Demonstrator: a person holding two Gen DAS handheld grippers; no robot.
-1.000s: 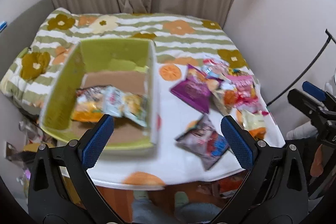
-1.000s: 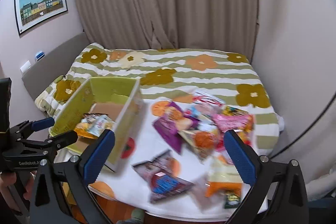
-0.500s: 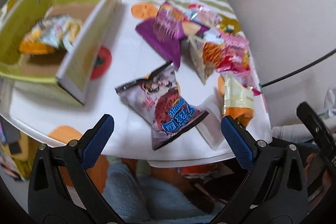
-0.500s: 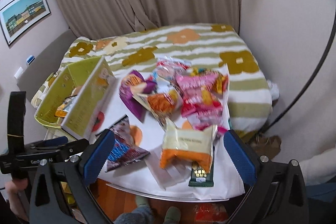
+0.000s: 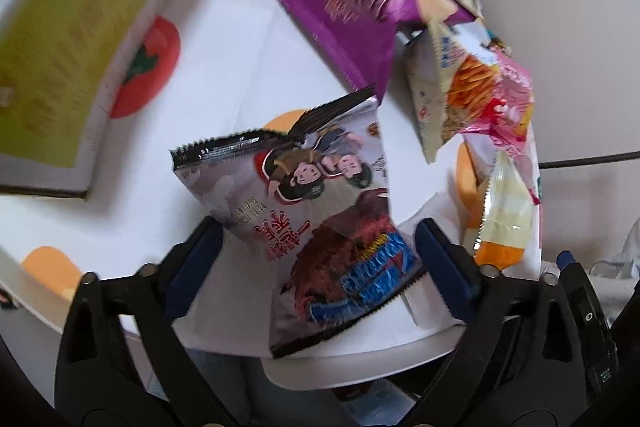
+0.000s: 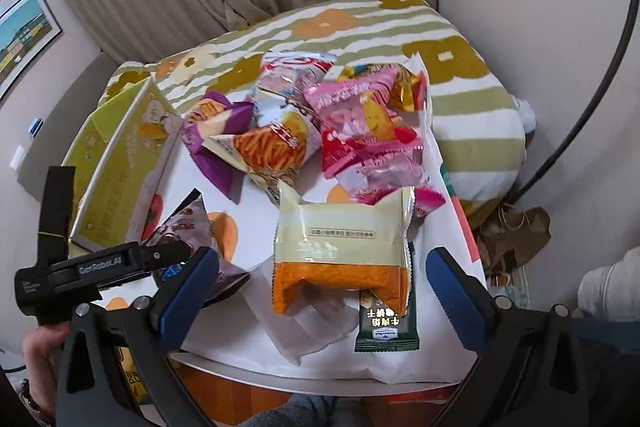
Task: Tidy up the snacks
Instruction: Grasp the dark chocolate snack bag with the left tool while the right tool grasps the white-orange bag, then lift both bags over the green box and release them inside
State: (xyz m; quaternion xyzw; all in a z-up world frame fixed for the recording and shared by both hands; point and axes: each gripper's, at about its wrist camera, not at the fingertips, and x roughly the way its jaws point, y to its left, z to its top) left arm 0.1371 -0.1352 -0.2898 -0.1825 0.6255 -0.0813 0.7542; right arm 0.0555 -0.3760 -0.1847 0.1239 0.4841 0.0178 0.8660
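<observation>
White tablecloth (image 5: 240, 39) bears silver snack bag (image 5: 320, 211), lengthwise toward both spread claws (image 5: 320, 251) (image 6: 320, 287).

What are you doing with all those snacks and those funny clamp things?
A person is tidying snacks into the green box, holding a gripper in each hand. The left hand-held gripper is open around a silver snack bag lying on the table. The right hand-held gripper is open around a cream and orange packet. More packets sit in a pile behind, not yet sorted.
</observation>
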